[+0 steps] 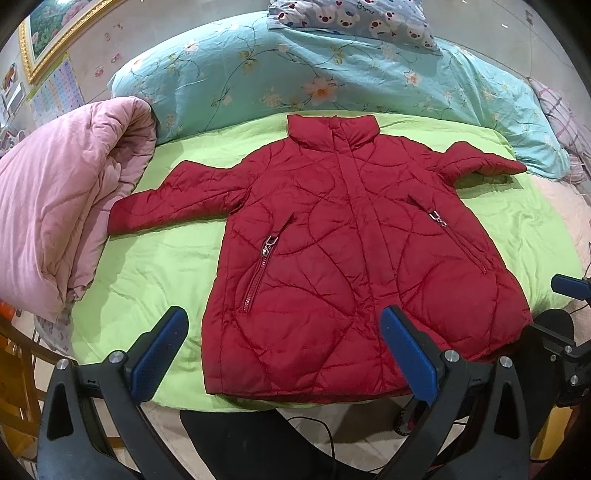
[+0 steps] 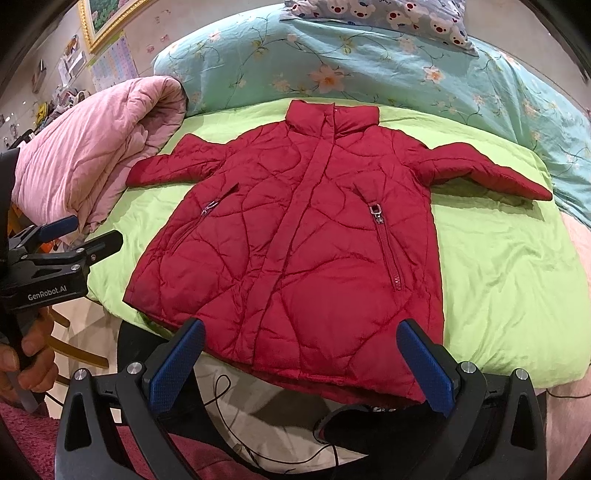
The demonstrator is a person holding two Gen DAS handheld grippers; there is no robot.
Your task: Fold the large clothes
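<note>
A red quilted jacket [image 1: 332,240] lies flat and face up on a green sheet [image 1: 162,254], collar away from me, both sleeves spread out to the sides. It also shows in the right wrist view [image 2: 295,236]. My left gripper [image 1: 284,332] is open and empty, hovering over the jacket's hem at its left part. My right gripper [image 2: 301,343] is open and empty over the hem's right part. The left gripper also shows at the left edge of the right wrist view [image 2: 81,236], and one right fingertip [image 1: 569,286] shows in the left wrist view.
A folded pink quilt [image 1: 62,206] lies left of the jacket. A blue floral duvet [image 1: 295,70] and a bear-print pillow [image 1: 354,18] lie behind it. The bed's front edge is under the hem, with cables below [image 2: 240,413].
</note>
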